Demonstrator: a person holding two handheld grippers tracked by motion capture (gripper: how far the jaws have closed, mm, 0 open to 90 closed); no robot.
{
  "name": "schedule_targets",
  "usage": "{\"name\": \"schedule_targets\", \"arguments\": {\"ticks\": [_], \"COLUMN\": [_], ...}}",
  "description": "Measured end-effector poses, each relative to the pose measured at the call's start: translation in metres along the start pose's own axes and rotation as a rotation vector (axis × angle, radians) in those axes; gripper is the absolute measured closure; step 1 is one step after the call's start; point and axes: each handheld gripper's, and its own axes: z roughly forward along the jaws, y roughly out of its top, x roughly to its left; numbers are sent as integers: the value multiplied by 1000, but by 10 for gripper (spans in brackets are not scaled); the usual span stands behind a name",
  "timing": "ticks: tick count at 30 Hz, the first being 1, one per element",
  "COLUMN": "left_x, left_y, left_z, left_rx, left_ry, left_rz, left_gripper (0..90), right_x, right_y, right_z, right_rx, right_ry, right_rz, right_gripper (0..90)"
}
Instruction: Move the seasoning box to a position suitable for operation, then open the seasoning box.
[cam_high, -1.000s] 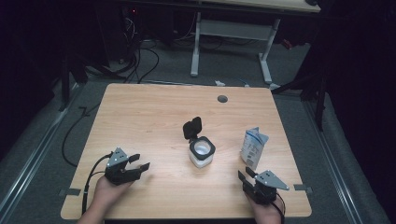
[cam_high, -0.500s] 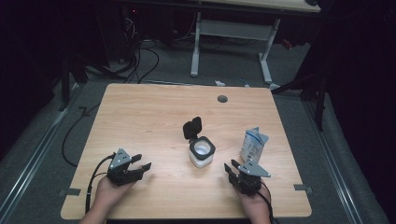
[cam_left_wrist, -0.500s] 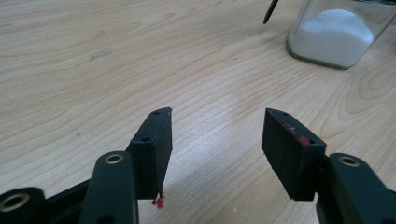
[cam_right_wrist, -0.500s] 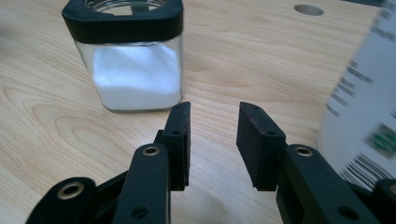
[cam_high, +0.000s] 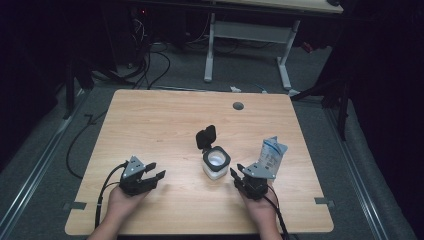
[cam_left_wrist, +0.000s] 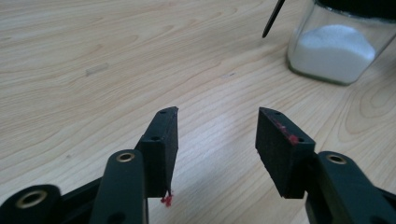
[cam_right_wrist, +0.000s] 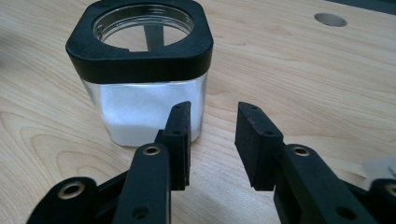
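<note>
A square glass jar (cam_high: 216, 163) with a black collar and white powder inside stands at the table's middle, its black flip lid (cam_high: 206, 136) raised behind it. To its right a white and blue pouch (cam_high: 271, 152) stands upright. My right gripper (cam_high: 235, 175) sits just right of the jar; in the right gripper view the jar (cam_right_wrist: 140, 70) is close ahead and slightly left of the gripper (cam_right_wrist: 212, 108). The left gripper (cam_high: 156, 171) rests near the front left, with the jar (cam_left_wrist: 334, 46) far off at upper right of the gripper (cam_left_wrist: 217, 112). Both pairs of jaws have just been closing, open with nothing between them.
The wooden table (cam_high: 165, 120) has a round cable hole (cam_high: 238, 106) at its far edge, also seen as the hole (cam_right_wrist: 330, 19) in the right gripper view. Cables and a desk frame (cam_high: 210, 47) lie on the floor beyond.
My right gripper has moved left from the front right corner to just beside the jar, passing in front of the pouch. The left hand has stayed in place.
</note>
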Motion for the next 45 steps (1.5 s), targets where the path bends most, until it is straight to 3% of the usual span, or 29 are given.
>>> {"name": "schedule_targets", "arguments": {"ticks": [5,8,17,29,33,45], "left_x": [-4,-8,-11,-15,-16,-19], "left_y": [12,22,51,65,70,88], "left_z": [17,28,53,61,62,64], "left_rx": [16,14,3,-15,-40,-48], "left_ry": [1,-7,-23,-28,-33,-28], "left_rz": [-12,-5,-36,-30,-51,-55], "left_gripper": [544,585,687,745,773,840], "right_x": [1,2,6,11,10,8], "right_y": [-6,-10,-12,-11,-11,-10], "right_z": [1,1,1,1,1,1], "right_rx": [2,3,3,-3,-10,-16], "right_ry": [10,22,34,35,35,46], "right_rz": [-4,-4,-17,-26,-26,-24], "right_gripper": [701,715,747,750,749,749]}}
